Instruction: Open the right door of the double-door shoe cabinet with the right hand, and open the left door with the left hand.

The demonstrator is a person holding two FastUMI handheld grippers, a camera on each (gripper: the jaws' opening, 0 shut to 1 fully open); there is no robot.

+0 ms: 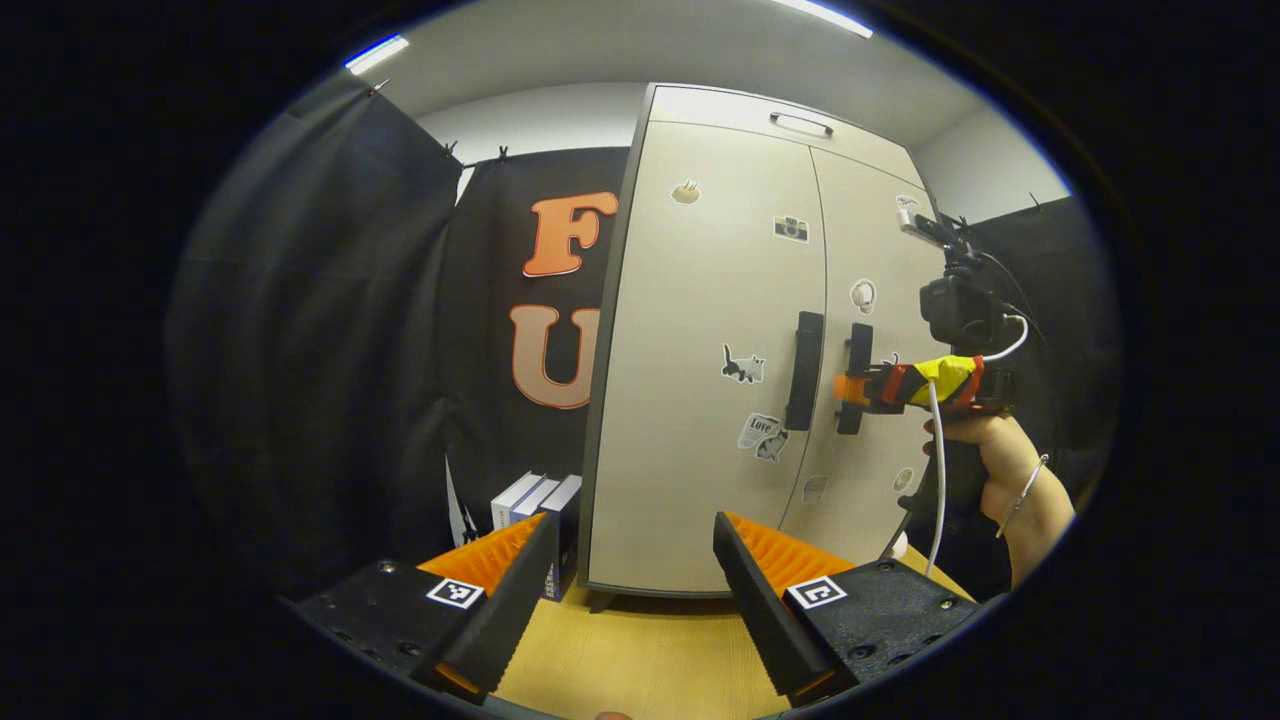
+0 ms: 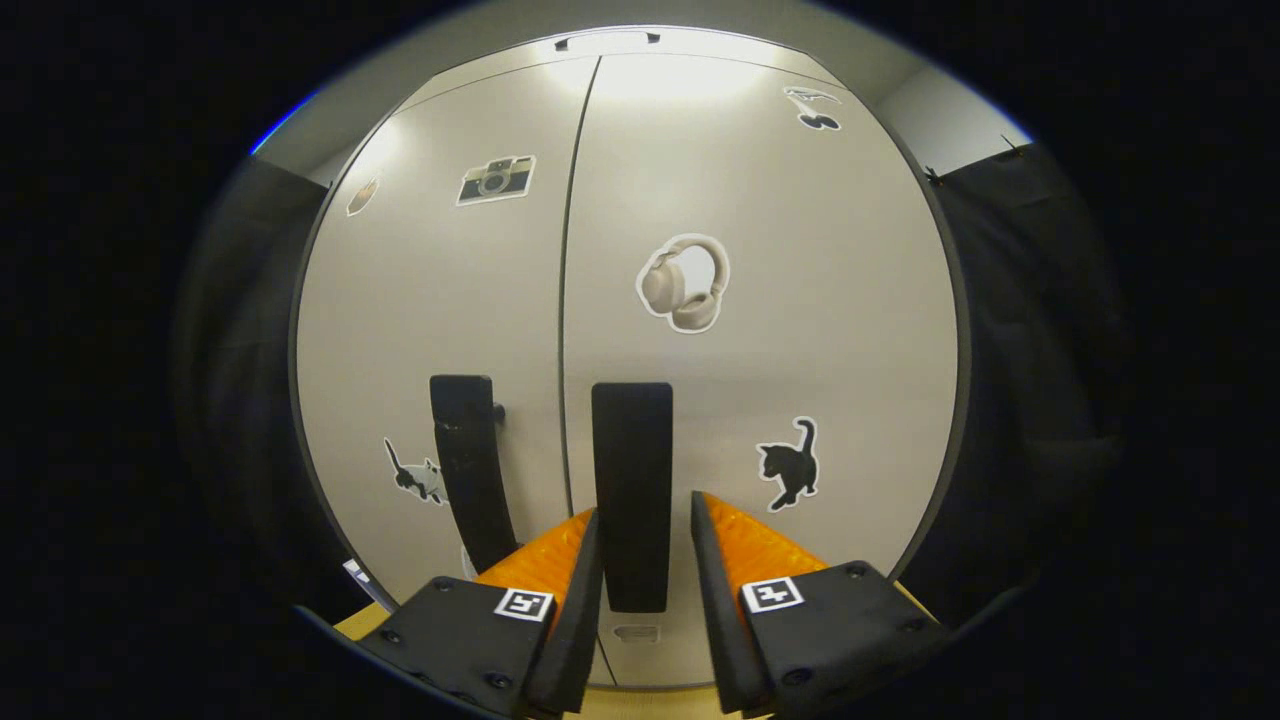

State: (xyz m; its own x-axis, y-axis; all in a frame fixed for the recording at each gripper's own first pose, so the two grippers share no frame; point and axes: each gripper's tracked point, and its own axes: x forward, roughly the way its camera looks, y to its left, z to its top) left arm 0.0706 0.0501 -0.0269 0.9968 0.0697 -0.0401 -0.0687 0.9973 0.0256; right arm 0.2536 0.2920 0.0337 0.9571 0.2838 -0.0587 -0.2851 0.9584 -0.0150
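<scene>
In the left gripper view, your left tool [image 1: 632, 590] hangs with its fingers spread wide above the wooden surface [image 1: 650, 660], well short of the shoe cabinet [image 1: 720, 330], gripping nothing. The cabinet stands on that surface with both doors closed. The left door [image 1: 700, 400] carries its black handle [image 1: 804, 370] near the centre seam. Farther off, your right tool [image 1: 850, 388] reaches the right door handle [image 1: 855, 378], held by your hand [image 1: 985, 455]. A few boxes [image 1: 535, 500] stand just beside the cabinet's left side.

In the right gripper view, your right tool [image 2: 645, 560] straddles the right door handle [image 2: 632, 495], one finger on each side. A narrow gap shows at each side, so the fingers are not yet pressing on it. The right door [image 2: 760, 350] lies flush with the left door [image 2: 440, 320].
</scene>
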